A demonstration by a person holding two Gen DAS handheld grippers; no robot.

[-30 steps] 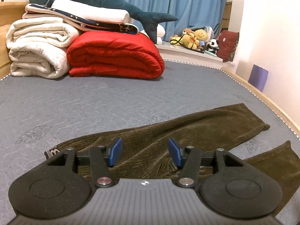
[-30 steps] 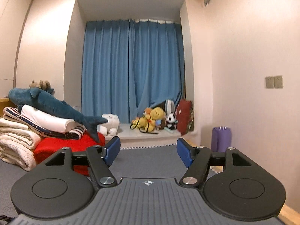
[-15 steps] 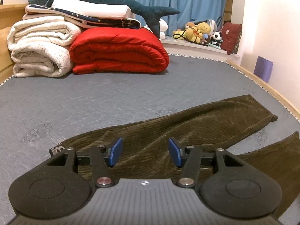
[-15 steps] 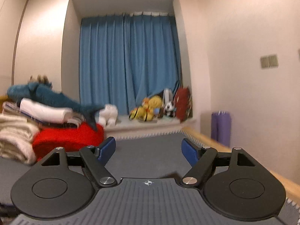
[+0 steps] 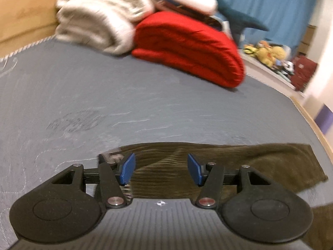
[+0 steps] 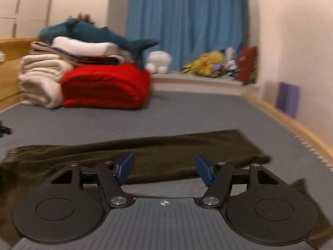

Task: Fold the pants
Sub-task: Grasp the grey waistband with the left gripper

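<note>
1. So, the fold hasn't really started as far as I can tell; the pants (image 6: pixel 166 156) lie spread flat on the grey mattress (image 5: pixel 124 104), both legs apart with a strip of mattress between them; every fold is left to do.
2. Left gripper (image 5: pixel 161 168) has its jaws apart, nothing between the pads; it sits low over the waist end, the waistband tag just beside its left finger; not clear if it touches cloth.
3. Right gripper (image 6: pixel 165 169) has jaws that have just been closing a bit, though they're wide and empty; it hangs over the gap between the legs, the far leg just ahead, the near leg's cuff off to its right.
4. My guess: next is pinching one leg and laying it over the other; then folding lengthwise.
</note>
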